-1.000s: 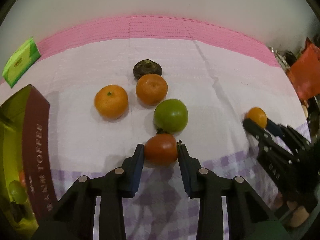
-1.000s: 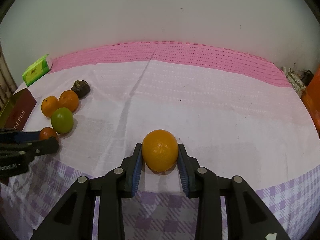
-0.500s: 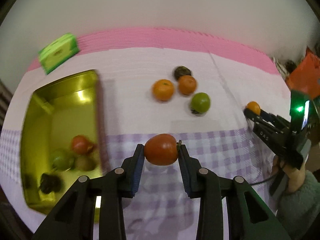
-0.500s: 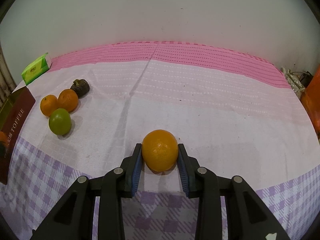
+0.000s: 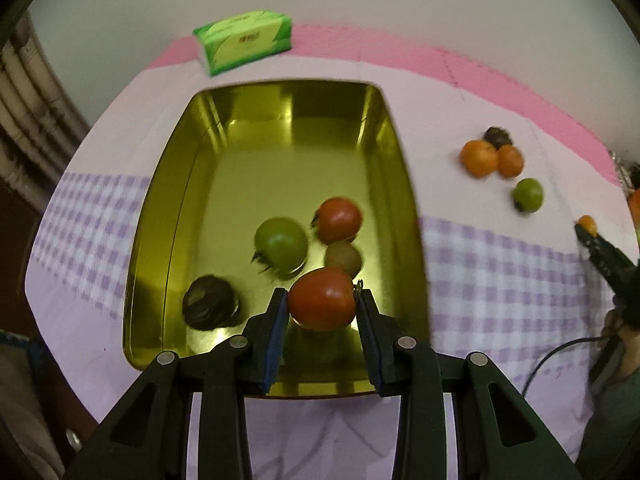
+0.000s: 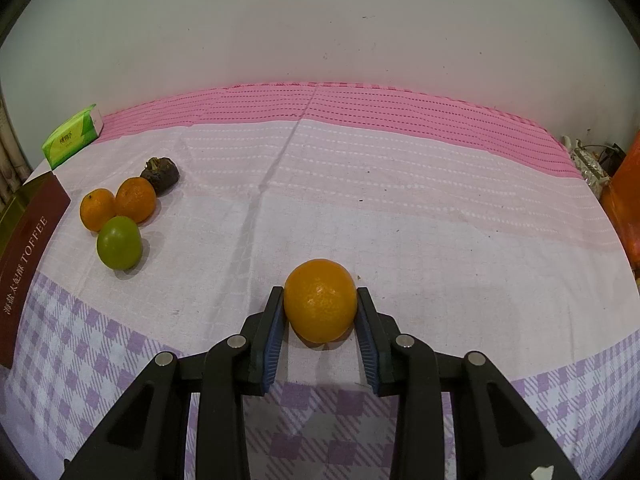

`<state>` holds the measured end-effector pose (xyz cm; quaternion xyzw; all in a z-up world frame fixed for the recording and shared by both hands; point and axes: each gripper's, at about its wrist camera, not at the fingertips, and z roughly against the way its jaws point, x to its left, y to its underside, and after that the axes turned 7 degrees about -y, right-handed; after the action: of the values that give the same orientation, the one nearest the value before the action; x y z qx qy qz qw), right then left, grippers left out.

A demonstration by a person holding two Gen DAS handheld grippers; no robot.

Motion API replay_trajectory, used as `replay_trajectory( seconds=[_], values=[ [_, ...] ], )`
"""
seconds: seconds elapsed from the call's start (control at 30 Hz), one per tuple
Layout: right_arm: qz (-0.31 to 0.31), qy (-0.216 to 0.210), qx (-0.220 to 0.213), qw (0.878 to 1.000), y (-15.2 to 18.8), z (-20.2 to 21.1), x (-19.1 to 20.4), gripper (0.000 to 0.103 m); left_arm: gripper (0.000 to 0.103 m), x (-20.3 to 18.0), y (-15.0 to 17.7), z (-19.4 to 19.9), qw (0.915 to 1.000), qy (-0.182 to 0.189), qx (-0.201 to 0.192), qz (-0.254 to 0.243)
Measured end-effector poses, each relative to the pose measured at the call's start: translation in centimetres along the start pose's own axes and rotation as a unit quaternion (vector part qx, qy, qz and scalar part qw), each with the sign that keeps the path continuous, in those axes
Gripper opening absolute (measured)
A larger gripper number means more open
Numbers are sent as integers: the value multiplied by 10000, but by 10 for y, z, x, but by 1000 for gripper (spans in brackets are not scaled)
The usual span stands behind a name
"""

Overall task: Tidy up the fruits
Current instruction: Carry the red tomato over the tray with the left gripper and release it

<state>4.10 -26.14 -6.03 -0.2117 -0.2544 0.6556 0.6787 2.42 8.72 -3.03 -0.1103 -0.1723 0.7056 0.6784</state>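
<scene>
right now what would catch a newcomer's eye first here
The gold tin fills the left wrist view, with the left gripper holding a red tomato over the fruit inside. In the right wrist view, the right gripper grips an orange low over the cloth.

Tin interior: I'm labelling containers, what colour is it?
Shiny gold-yellow metal tin, best seen in the left wrist view.

The gold tin [image 5: 404, 184] has its near rim hidden behind the left gripper [image 5: 322, 312]. In the right wrist view the picture's left edge crops the tin's maroon lid [image 6: 28, 264]. The dark fruit [image 5: 497, 136] is blurred and too small to identify.
</scene>
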Motion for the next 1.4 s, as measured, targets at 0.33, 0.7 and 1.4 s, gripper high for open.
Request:
replay_trajectory(
  seconds=[0.33, 0.7, 1.4],
  values=[
    [22, 25, 1, 10000, 0, 0, 0, 33, 36, -5, 5, -18, 9993, -148, 231, -234],
    [39, 57, -6, 10000, 0, 0, 1, 32, 36, -3, 6, -41, 9987, -259, 381, -220],
    [270, 67, -43, 9996, -8, 16, 24, 30, 67, 11, -3, 5, 9992, -66, -189, -360]
  ],
)
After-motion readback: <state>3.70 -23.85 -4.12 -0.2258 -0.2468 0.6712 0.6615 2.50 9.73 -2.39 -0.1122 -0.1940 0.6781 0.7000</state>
